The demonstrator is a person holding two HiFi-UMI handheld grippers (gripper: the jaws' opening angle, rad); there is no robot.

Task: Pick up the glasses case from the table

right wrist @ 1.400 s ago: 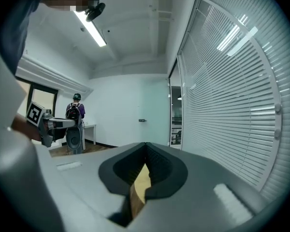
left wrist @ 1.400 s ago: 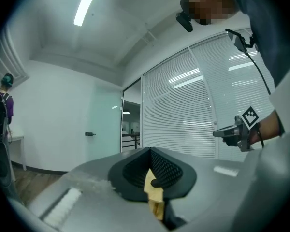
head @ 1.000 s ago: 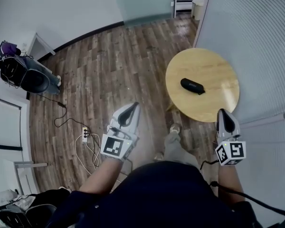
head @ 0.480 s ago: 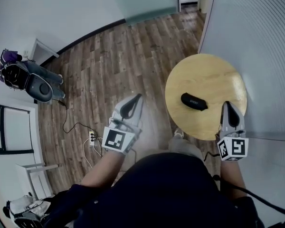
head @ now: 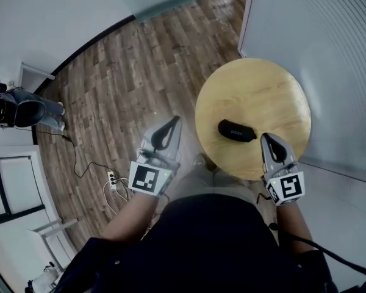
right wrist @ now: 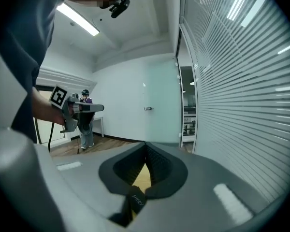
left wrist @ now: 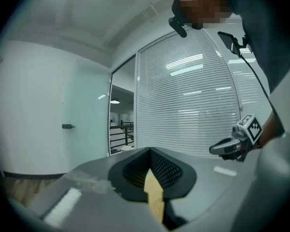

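Head view: round wooden bench [head: 265, 84] stands ahead and to the right, against the blind-covered wall. The black glasses case [head: 236, 130] lies flat on it near the front edge, long axis running left to right, untouched.

Right claw [head: 266, 138]: reaches over the front rim of the bench, tip just beside the case's right end, not touching. Right gripper view: jaws clenched tip to tip, nothing between the pads. A dark lettered strip, probably the case, shows low through the gap behind the tips. Judgement: this is the working claw. It points nearly level at the case because the approach is under way, and it must be released before it can straddle the case.

Left claw [head: 173, 122]: over the wood floor [head: 128, 72], left of the bench and well apart from the case. Left gripper view: jaws also clenched and empty, a sliver of the benchtop seen through the gap. Judgement: idle, carried along for balance.

Versus a second ago: the bench sits nearer and more central in the head view. The right claw, then short of the rim, has crossed it. The left claw has come forward alongside. The case has not shifted on the bench. The pick-up itself is not yet begun.
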